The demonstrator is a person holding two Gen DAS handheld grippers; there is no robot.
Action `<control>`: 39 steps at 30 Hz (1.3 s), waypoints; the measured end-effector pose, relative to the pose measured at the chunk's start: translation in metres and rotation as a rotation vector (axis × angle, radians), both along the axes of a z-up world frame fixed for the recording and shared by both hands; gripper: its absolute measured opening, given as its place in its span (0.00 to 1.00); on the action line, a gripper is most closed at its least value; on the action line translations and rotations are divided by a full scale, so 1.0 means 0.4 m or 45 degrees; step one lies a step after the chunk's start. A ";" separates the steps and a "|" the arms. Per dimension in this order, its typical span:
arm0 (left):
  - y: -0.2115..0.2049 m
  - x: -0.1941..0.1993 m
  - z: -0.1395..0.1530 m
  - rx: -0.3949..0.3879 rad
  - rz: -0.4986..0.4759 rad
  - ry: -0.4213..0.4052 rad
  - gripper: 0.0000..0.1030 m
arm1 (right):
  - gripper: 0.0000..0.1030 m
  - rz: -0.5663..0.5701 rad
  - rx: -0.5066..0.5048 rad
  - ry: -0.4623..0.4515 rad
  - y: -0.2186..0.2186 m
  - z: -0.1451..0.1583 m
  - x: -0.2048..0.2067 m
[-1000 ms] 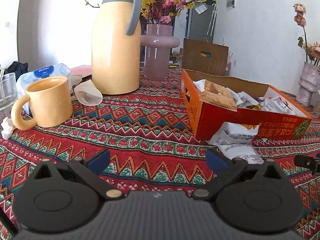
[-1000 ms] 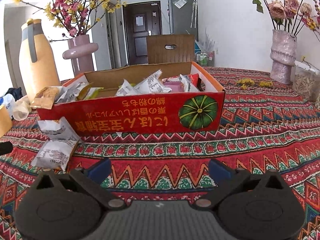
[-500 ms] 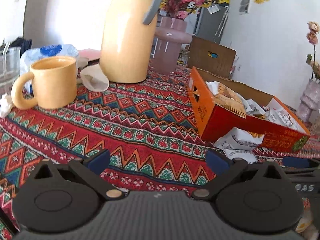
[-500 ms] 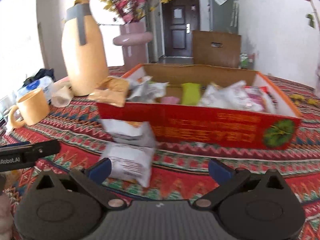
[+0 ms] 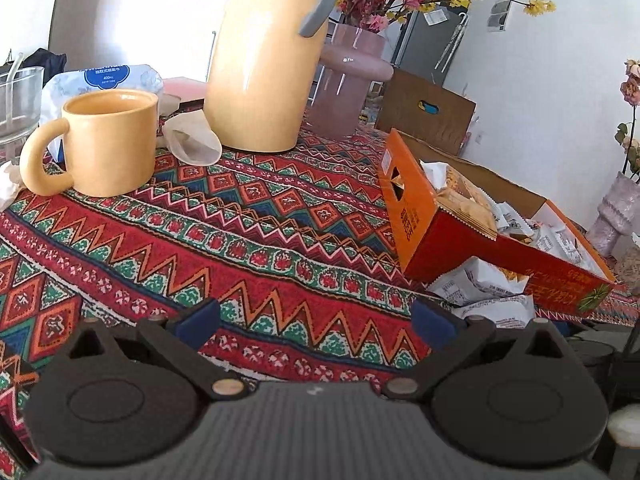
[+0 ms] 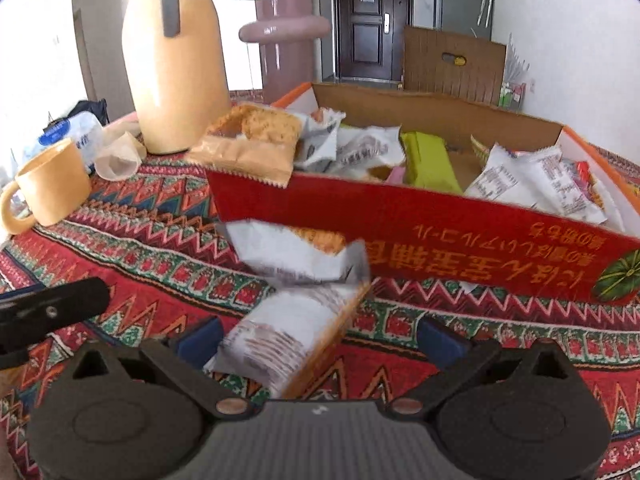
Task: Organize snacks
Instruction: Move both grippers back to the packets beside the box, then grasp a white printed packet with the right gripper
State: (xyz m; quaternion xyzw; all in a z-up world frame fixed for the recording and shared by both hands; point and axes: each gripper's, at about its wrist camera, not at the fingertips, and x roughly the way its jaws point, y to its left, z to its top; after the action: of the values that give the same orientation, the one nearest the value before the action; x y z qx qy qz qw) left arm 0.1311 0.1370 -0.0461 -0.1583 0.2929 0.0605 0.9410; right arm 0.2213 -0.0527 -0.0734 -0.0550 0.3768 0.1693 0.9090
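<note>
Table (image 5: 248,240) under a red, green and orange zigzag cloth, wide bare stretch in front of the left hand-held gripper (image 5: 316,322), near edge cut off by both frames. Red and orange cardboard box (image 6: 400,220) at the right, open-topped, gold East Asian characters upside down on the front wall, green pumpkin print at its right end; exact wording not legible. Tall yellow thermos (image 5: 264,64) with a grey handle, top cut off. Pink vase (image 5: 344,80) behind it, partly hidden. Yellow mug (image 5: 108,144) near the left edge, blue-labelled wet-wipe pack (image 5: 104,80) behind, label too small to read. Inside the box, a heap of snack packets (image 6: 360,148): one tan packet overhanging the front left corner, a green one, several white. Two white snack packets outside on the cloth, one (image 6: 296,254) leaning against the box front, the other (image 6: 288,336) lying between the fingers of the right hand-held gripper (image 6: 320,338), blurred, print unreadable. Jaws of the right spread wide, not pressing the packet. Jaws of the left spread wide too, nothing between them.
</note>
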 end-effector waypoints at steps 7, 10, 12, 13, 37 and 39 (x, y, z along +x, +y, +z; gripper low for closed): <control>0.002 0.002 -0.002 -0.009 0.003 0.010 1.00 | 1.00 -0.025 -0.018 -0.012 0.010 -0.006 0.004; 0.003 0.002 -0.003 -0.013 0.005 0.011 1.00 | 1.00 -0.027 -0.019 -0.013 0.014 -0.006 0.002; 0.004 0.002 -0.003 -0.015 0.007 0.012 1.00 | 1.00 -0.006 -0.022 -0.005 0.016 -0.005 0.007; 0.005 0.003 -0.003 -0.016 0.007 0.013 1.00 | 1.00 -0.001 -0.020 0.000 0.015 -0.004 0.008; 0.011 0.016 -0.012 -0.025 0.042 0.065 1.00 | 0.52 0.018 0.050 -0.136 -0.110 0.055 -0.122; 0.010 0.017 -0.013 -0.020 0.044 0.069 1.00 | 0.52 -0.020 0.057 -0.168 -0.138 0.064 -0.121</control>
State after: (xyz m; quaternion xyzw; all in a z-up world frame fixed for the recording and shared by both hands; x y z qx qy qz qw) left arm 0.1380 0.1411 -0.0512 -0.1691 0.3161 0.0785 0.9302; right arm 0.1728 -0.1079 -0.0477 -0.0426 0.3125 0.1665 0.9343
